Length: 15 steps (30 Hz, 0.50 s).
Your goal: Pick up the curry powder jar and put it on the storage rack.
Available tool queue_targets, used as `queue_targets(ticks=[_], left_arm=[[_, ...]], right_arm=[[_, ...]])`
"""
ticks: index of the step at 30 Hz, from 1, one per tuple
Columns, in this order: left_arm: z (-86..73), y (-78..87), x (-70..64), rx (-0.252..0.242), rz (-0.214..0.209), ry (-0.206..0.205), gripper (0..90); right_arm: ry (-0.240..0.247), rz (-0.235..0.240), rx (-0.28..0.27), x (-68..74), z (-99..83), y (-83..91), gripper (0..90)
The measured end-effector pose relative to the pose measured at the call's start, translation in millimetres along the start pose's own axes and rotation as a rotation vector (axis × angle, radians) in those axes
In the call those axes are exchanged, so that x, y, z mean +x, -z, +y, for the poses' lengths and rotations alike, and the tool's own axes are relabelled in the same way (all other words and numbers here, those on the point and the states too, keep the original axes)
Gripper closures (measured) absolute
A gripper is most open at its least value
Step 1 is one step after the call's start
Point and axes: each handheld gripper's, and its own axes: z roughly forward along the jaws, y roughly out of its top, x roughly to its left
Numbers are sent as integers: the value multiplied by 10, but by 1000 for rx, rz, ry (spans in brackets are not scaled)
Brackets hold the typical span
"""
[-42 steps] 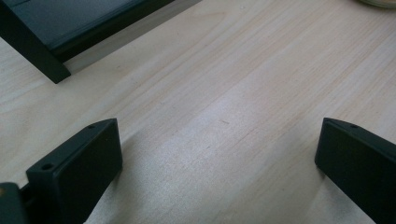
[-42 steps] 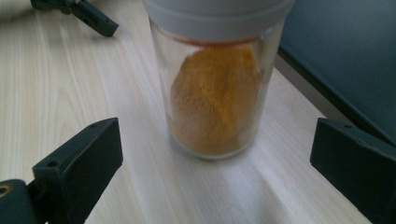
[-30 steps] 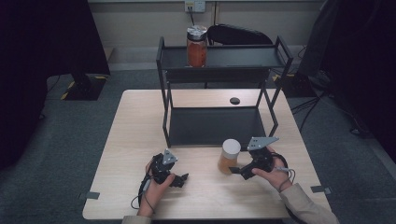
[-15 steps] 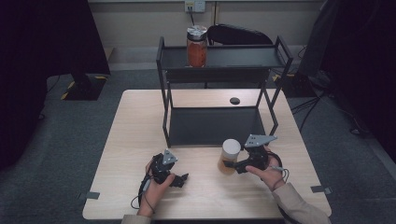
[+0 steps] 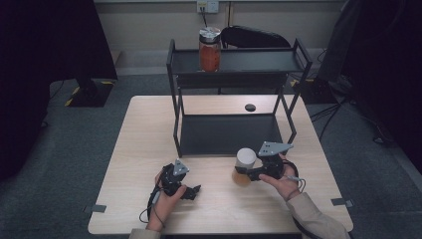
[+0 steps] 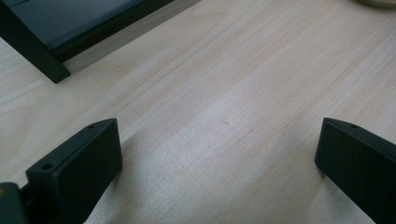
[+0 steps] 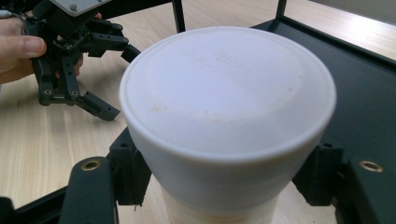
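A jar with a white lid (image 5: 245,158) (image 7: 229,93) and pale amber contents stands on the wooden table (image 5: 149,144), just in front of the black rack. My right gripper (image 5: 247,174) comes at it from the right, its jaws pressed to both sides of the jar under the lid rim, which hides the contact. My left gripper (image 5: 194,191) (image 6: 219,158) lies low on the table at the front left, open, with bare wood between its jaws. It also appears in the right gripper view as the left gripper (image 7: 121,81), held by a hand.
A black two-level rack (image 5: 229,134) stands at mid table. A glass jar of orange contents (image 5: 209,50) sits on its top shelf. A small black disc (image 5: 250,107) lies behind the rack. A dark chair stands beyond the table.
My right gripper has slid left until its jaws took in the white-lidded jar. The jar and my left gripper have stayed in place.
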Motion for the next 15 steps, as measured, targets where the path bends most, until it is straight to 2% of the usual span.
queue_targets(ticks=[7, 15], left_arm=[[-1, 0, -1, -1, 1, 0, 0], [-1, 0, -2, -1, 1, 0, 0]], right_arm=[[19, -13, 0, 33, 1, 7, 345], [-7, -15, 8, 12, 37, 40, 348]])
